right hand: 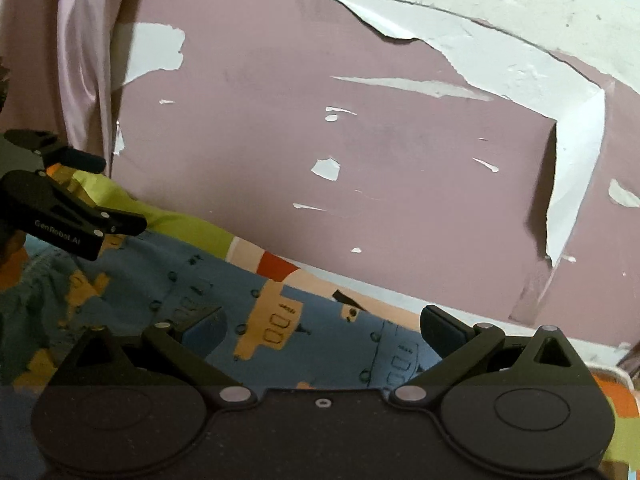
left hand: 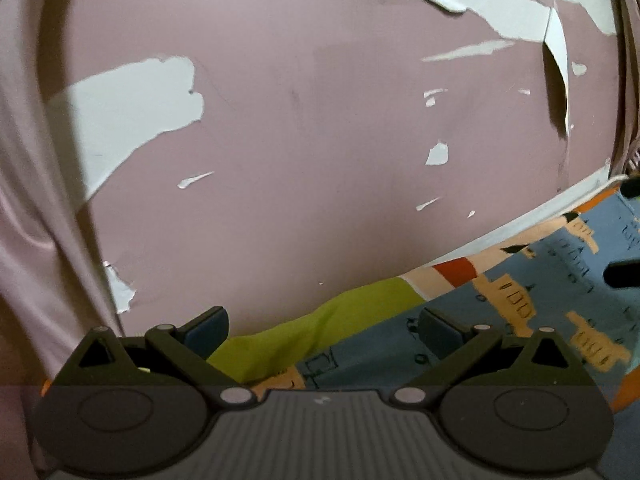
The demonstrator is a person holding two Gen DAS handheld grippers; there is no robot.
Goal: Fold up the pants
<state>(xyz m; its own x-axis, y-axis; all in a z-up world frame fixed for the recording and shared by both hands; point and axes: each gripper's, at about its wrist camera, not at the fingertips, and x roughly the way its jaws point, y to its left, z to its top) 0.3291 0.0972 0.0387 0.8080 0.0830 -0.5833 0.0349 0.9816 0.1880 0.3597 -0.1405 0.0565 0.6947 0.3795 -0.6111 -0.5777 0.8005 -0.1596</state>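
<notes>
Both grippers hover above a blue cloth printed with orange trucks [right hand: 280, 320] that covers the bed. I cannot tell pants apart from this printed cloth. My left gripper [left hand: 324, 332] is open, with nothing between its fingers, and it hangs over a lime-green patch [left hand: 320, 332] at the cloth's far edge. It also shows at the left of the right wrist view, as the left gripper [right hand: 112, 192] with its jaws apart. My right gripper [right hand: 322, 332] is open and empty over the truck print. Its dark fingertips [left hand: 624, 274] poke in at the right edge of the left wrist view.
A pink wall [left hand: 300, 140] with peeling paint and white patches rises just behind the bed. A pale pink curtain [left hand: 24, 200] hangs at the left. A white bed edge [right hand: 400, 296] runs along the wall's foot. Orange and red patches border the cloth.
</notes>
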